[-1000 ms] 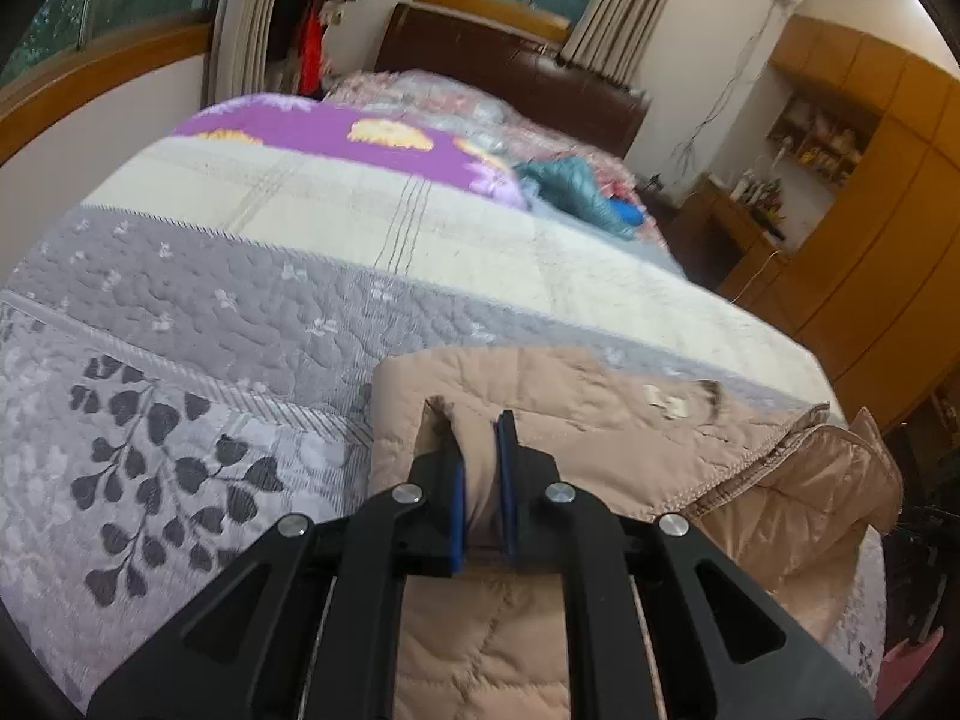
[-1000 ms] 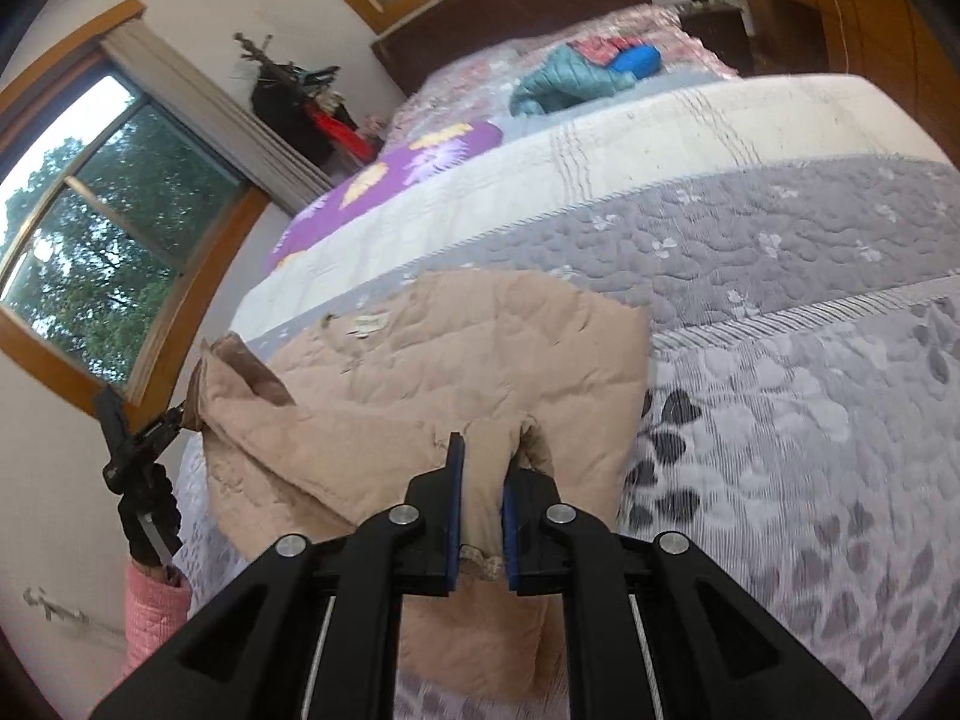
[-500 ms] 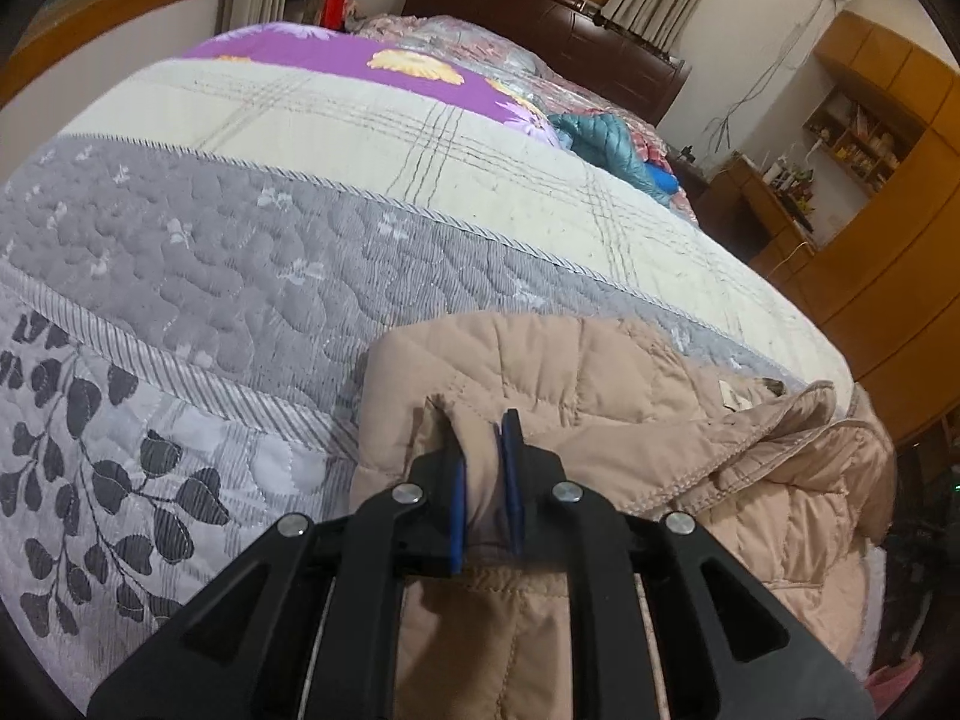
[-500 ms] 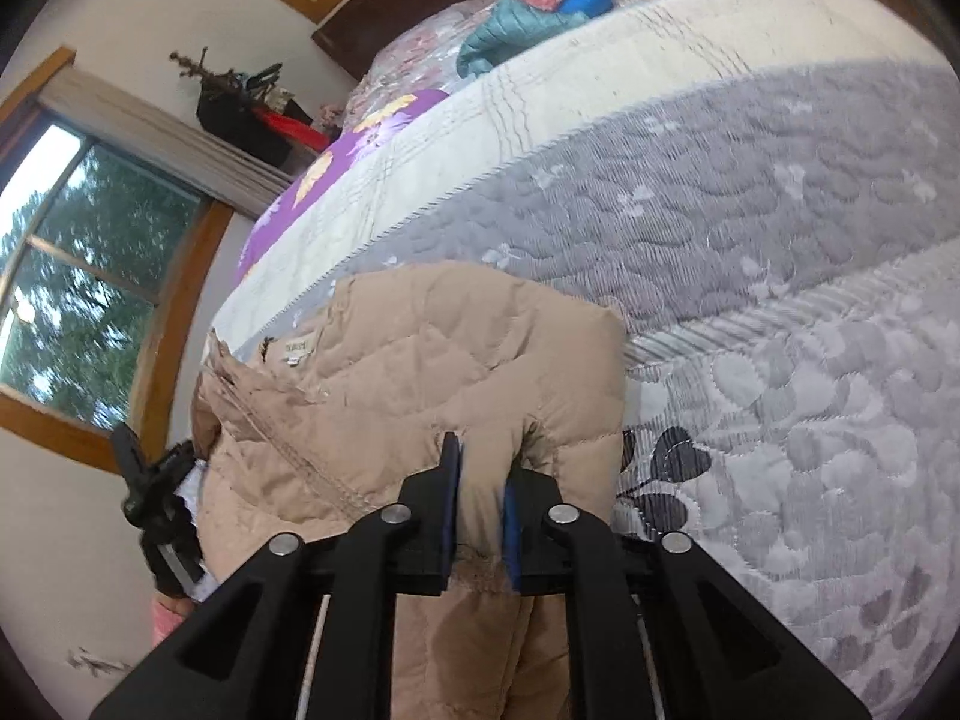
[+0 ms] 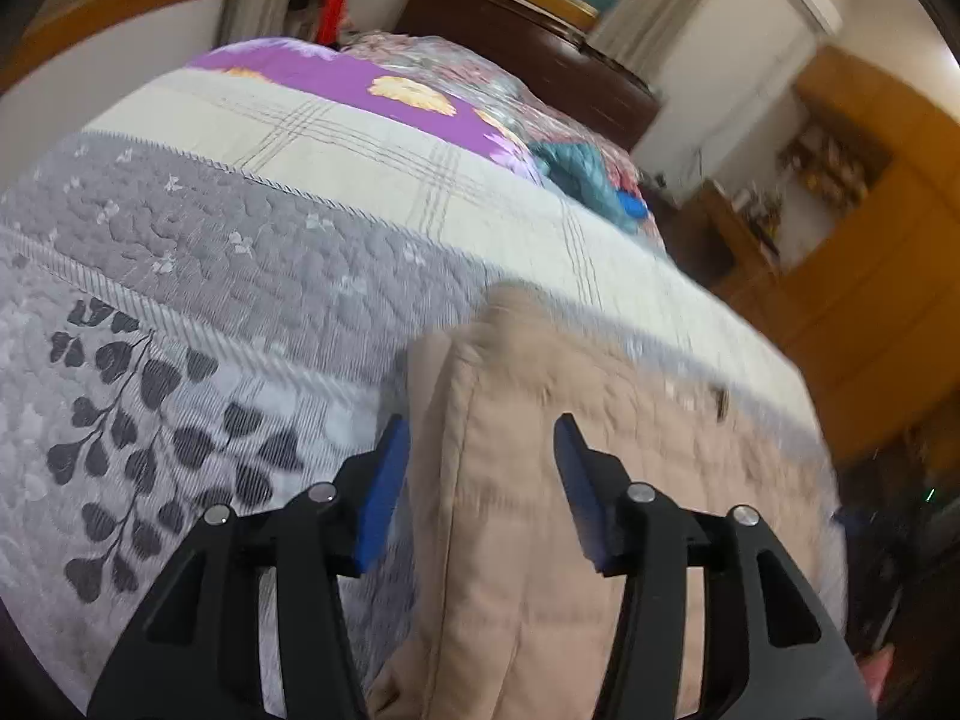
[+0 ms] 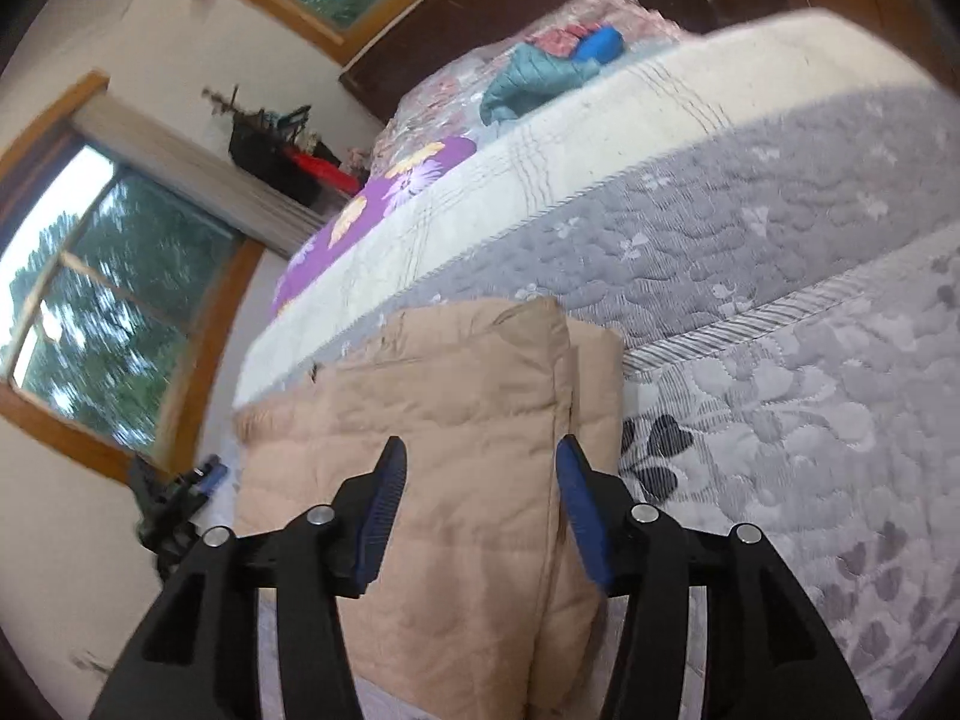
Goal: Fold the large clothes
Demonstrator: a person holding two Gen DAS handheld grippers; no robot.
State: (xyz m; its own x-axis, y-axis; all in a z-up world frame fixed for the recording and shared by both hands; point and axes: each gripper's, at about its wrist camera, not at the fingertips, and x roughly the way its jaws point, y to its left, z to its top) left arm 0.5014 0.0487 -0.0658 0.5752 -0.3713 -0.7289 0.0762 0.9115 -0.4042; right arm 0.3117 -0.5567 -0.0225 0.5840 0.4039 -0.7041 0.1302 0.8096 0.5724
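And that's the release! The left gripper (image 5: 483, 480) has just sprung apart, its blue pads clear of the beige quilted jacket (image 5: 540, 480) that a moment ago was pinched between them. Same on the other side: the right gripper (image 6: 480, 498) has let go too, jaws wide, jacket (image 6: 456, 420) now lying doubled over beneath them on the grey quilted bed (image 6: 780, 312). This fold looks laid down; smoothing or another fold likely comes next. Beyond, teal clothes (image 6: 534, 81) wait near the headboard (image 5: 540, 54).

A bed (image 5: 312, 252) under a grey leaf-patterned quilt carries a folded beige padded jacket (image 6: 456, 420) near its edge.
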